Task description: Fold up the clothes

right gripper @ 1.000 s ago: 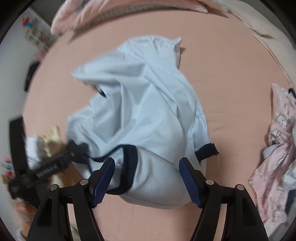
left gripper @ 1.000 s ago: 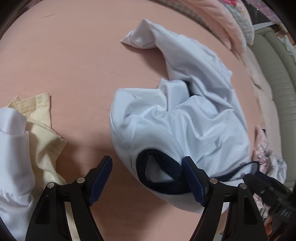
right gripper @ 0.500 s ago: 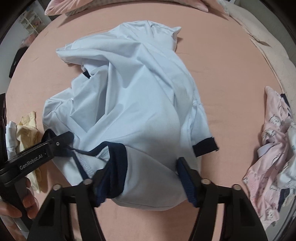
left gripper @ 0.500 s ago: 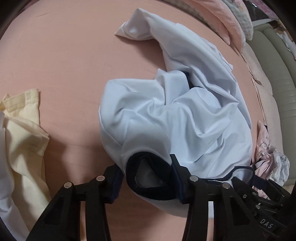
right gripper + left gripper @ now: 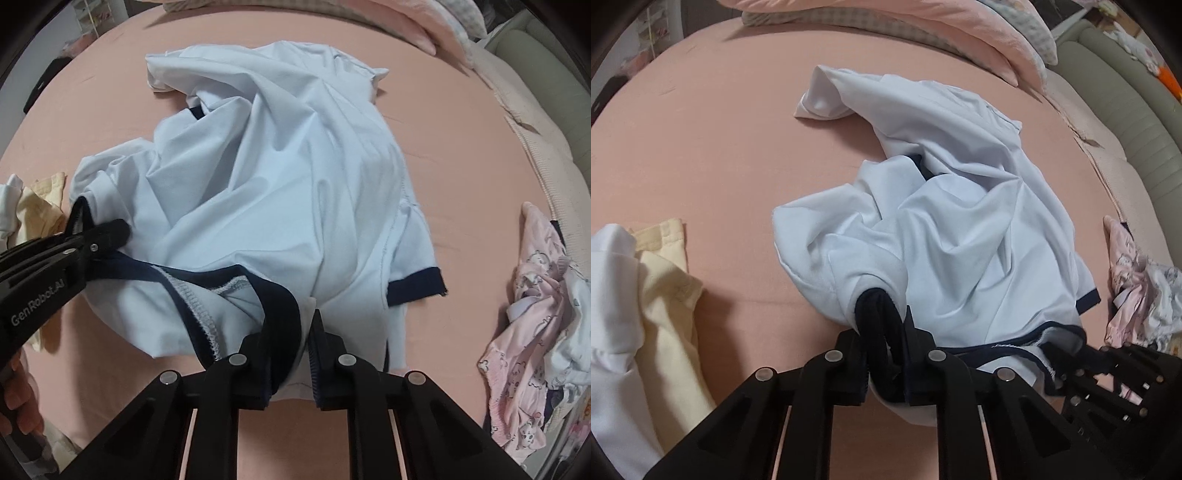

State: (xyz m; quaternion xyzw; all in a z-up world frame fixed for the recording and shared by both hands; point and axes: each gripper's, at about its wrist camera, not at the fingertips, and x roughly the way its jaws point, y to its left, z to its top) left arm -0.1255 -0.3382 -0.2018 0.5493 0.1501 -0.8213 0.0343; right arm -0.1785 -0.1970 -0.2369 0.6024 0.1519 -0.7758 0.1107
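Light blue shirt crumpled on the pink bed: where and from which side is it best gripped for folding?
Probably the navy-trimmed edge nearest the cameras, from above and the near side. The light blue shirt is bunched, but that bound edge is exposed. The left gripper and right gripper are closing on it, spaced apart.

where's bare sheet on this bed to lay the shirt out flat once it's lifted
Widest bare stretch: pink sheet left of the pale blue shirt, running up to the pillows, bordered below by the yellow garment. Another strip lies between the shirt and the pink patterned clothes. The near edge is crowded, with both hand-held grippers closing on the navy trim.
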